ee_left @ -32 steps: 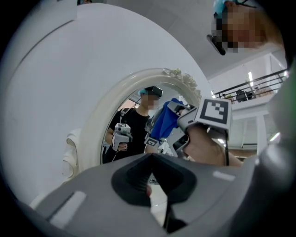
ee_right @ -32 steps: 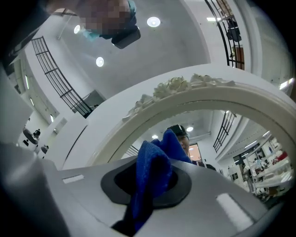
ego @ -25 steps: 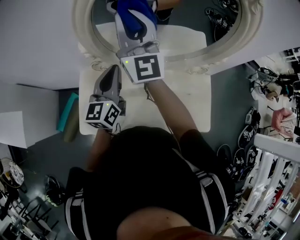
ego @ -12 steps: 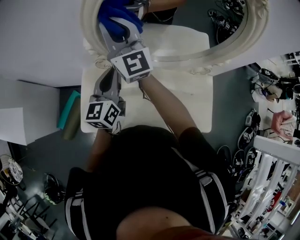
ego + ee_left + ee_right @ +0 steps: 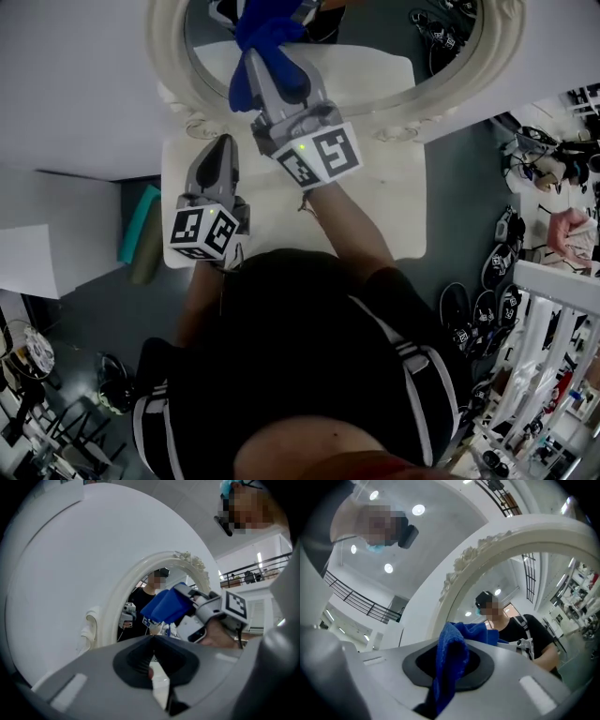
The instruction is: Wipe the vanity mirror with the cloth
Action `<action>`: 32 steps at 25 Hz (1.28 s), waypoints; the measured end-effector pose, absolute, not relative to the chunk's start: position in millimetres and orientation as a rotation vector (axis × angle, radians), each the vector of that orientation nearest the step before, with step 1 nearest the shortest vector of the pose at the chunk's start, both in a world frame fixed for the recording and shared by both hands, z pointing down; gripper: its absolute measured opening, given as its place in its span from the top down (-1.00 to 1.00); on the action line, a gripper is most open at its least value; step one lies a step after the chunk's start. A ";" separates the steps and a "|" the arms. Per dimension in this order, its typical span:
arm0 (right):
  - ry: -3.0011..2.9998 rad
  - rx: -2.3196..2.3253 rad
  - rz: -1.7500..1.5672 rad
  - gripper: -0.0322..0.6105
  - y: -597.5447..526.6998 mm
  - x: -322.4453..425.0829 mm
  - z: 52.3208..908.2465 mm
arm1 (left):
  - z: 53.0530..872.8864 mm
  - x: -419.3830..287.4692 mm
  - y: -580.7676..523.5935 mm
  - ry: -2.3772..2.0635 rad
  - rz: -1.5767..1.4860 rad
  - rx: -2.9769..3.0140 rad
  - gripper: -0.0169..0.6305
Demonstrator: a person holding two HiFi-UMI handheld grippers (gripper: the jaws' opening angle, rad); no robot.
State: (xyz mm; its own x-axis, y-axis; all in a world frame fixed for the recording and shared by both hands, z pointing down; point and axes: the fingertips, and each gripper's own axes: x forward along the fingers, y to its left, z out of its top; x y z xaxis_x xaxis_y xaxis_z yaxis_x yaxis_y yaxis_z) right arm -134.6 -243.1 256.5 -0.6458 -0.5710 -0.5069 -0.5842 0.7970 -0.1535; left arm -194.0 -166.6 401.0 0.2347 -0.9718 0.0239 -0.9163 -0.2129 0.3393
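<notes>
The vanity mirror's ornate cream frame (image 5: 169,75) stands at the back of a cream table (image 5: 375,206). A blue cloth (image 5: 267,52) is pressed on the lower left of the glass, with my right gripper (image 5: 265,37) shut on it. The right gripper view has the cloth (image 5: 450,663) bunched between the jaws of the right gripper (image 5: 452,639), with the frame (image 5: 487,550) arching above. My left gripper (image 5: 222,142) is shut and holds nothing; it points at the frame's lower left, just short of it. In the left gripper view its jaws meet at the left gripper's tip (image 5: 152,639), below the cloth (image 5: 164,609).
A teal roll (image 5: 136,225) and a white sheet (image 5: 23,258) lie on the floor to the left of the table. Shoes and cables (image 5: 497,272) and a white rack (image 5: 553,319) crowd the right side. The person's body fills the near edge.
The right gripper carried the cloth left across the lower glass, then back right, and now leans with its marker cube swung right. The left gripper stayed in place.
</notes>
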 end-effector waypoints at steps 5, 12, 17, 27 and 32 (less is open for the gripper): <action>2.334 -1.037 0.038 0.77 -222.0 -52.7 271.0 | 399.0 -181.7 -169.4 -1.715 -0.270 2.247 0.92; 2.143 -1.462 -0.062 0.77 -238.1 75.5 352.1 | 387.0 -133.3 -187.4 -1.619 -0.241 2.345 0.92; 2.055 -1.635 -0.154 0.77 -260.0 117.9 414.7 | 388.5 -108.4 -195.5 -1.574 -0.199 2.382 0.92; 2.022 -1.692 -0.183 0.77 -297.6 130.0 443.5 | 392.2 -101.4 -201.6 -1.582 -0.181 2.369 0.92; 2.020 -1.650 -0.166 0.77 -309.8 125.8 440.6 | 391.8 -106.5 -211.9 -1.608 -0.196 2.345 0.92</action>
State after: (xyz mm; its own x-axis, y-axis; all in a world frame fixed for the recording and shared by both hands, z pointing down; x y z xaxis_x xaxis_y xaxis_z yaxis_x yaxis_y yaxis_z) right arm 125.8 -309.8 440.6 -0.1211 -0.9415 -0.3145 -0.8776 0.2496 -0.4093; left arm -106.5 -211.9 391.8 0.3674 -0.9287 0.0509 -0.8892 -0.3346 0.3121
